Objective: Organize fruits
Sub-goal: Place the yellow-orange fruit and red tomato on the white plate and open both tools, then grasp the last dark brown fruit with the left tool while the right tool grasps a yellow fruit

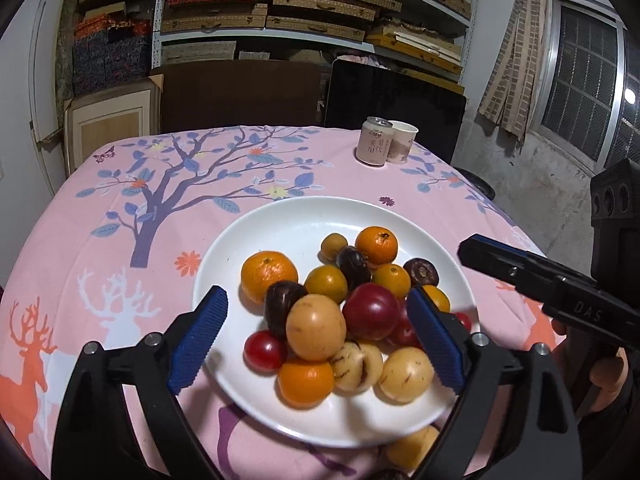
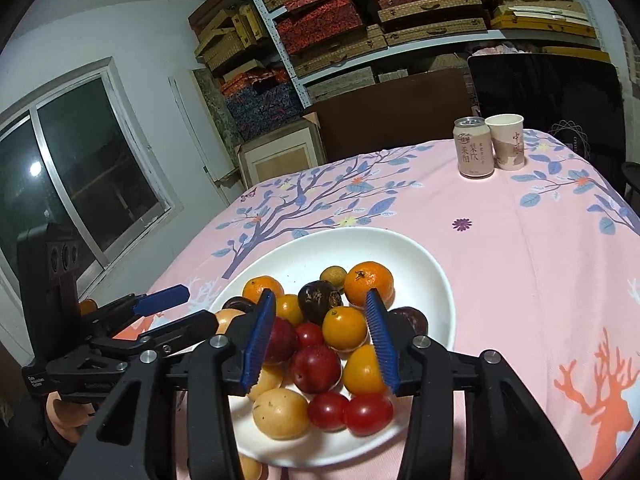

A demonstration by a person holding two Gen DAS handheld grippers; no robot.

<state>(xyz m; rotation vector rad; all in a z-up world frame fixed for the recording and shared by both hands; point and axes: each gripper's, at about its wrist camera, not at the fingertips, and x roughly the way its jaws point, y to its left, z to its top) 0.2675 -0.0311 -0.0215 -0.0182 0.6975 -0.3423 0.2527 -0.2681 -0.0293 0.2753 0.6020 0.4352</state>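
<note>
Left gripper (image 1: 316, 332) jaws held wide over the near side of the white plate (image 1: 280, 216), nothing gripped. Right gripper (image 2: 320, 336) jaws also wide, empty, poised above a red plum (image 2: 316, 368). The fruits (image 1: 340, 308) are heaped on the plate; a yellow fruit (image 1: 412, 450) is seen off it, at the near rim. One fruit should be taken at a time, topmost first, so the heap is not rolled. Bench covered by pink cloth (image 1: 100, 240); can (image 2: 474, 148) and paper cup (image 2: 507, 142) at far edge. Shelves (image 1: 320, 8) of boxes behind.

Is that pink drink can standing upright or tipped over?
Upright: the pink drink can stands on its base, silver top uppermost, beside the paper cup.
</note>
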